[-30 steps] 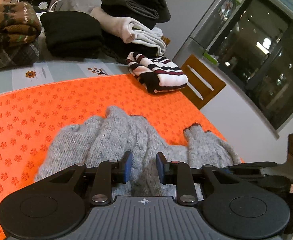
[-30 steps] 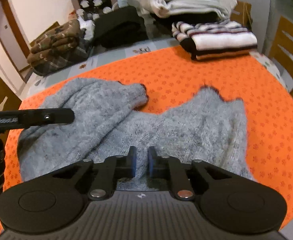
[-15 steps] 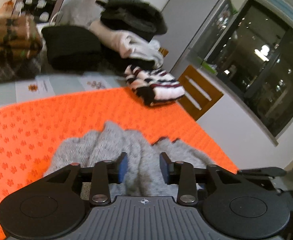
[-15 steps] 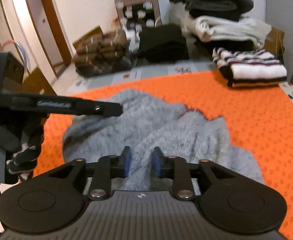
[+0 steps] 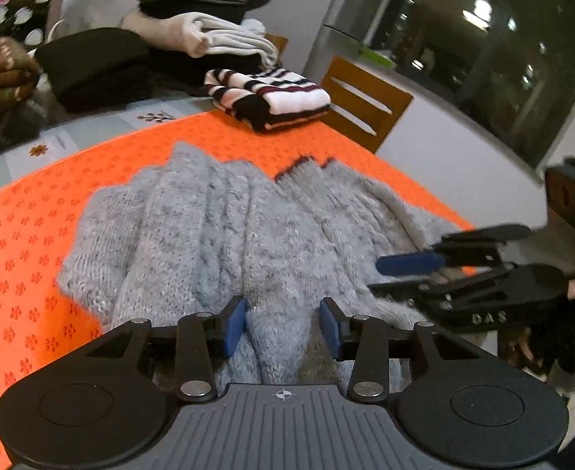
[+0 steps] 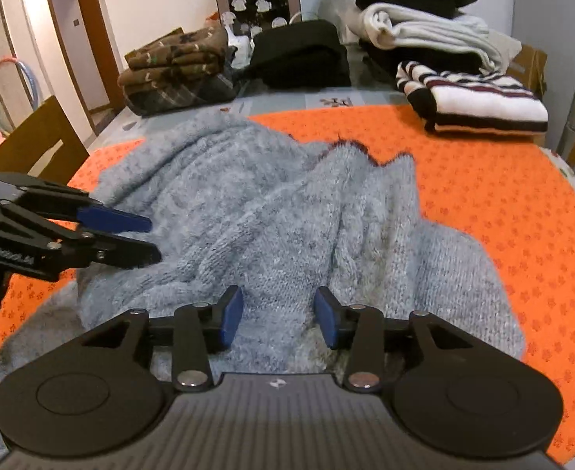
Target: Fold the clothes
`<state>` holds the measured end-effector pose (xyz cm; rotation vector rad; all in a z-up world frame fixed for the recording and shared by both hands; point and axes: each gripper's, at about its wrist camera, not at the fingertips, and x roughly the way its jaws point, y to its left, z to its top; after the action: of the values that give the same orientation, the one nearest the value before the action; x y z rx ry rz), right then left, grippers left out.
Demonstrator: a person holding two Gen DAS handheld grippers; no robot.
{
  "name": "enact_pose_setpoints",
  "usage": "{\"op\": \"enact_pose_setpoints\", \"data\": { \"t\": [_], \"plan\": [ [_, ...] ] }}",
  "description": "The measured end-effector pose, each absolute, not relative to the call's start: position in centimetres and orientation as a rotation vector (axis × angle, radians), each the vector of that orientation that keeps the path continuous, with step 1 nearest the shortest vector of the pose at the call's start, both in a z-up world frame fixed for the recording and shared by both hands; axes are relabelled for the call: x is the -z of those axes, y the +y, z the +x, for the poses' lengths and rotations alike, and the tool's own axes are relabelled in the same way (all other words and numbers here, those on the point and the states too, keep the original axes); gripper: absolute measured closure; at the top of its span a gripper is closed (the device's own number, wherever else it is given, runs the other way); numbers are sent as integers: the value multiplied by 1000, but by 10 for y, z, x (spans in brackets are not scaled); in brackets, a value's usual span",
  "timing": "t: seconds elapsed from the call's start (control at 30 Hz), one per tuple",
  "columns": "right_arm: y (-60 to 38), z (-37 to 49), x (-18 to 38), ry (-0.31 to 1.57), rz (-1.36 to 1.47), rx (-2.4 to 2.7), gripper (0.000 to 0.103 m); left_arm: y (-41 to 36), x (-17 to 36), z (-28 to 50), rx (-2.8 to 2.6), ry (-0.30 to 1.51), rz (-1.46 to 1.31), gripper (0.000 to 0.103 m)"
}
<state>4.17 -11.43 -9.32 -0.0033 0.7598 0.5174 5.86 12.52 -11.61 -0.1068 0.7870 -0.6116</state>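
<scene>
The grey cable-knit woollen sweater (image 6: 271, 211) looks fuzzy and coarse, its hem edged in dark yarn. Beneath it the orange cloth table cover (image 6: 503, 203) is matt, printed with small darker flowers. The left gripper (image 5: 283, 323) and right gripper (image 6: 277, 319) are matt black plastic with smooth blue pads (image 6: 230, 319) and shiny metal rivets. The folded striped knit (image 6: 479, 102) looks soft. The brown chair (image 5: 361, 103) is smooth wood.

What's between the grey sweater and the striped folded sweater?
Bare orange mat only, between grey sweater and striped folded sweater; clearest in right wrist view.
</scene>
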Motion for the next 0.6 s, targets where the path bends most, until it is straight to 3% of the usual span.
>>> {"op": "enact_pose_setpoints", "data": {
  "t": [0.13,0.37,0.6],
  "plan": [
    [-116,33,99,750,0,-514,46,135,101,50,625,747,-117,43],
    [-127,-40,80,701,76,-432,40,171,86,13,651,731,-125,40],
    [-132,-114,109,768,254,-343,34,209,112,-34,660,831,-105,39]
  ]
}}
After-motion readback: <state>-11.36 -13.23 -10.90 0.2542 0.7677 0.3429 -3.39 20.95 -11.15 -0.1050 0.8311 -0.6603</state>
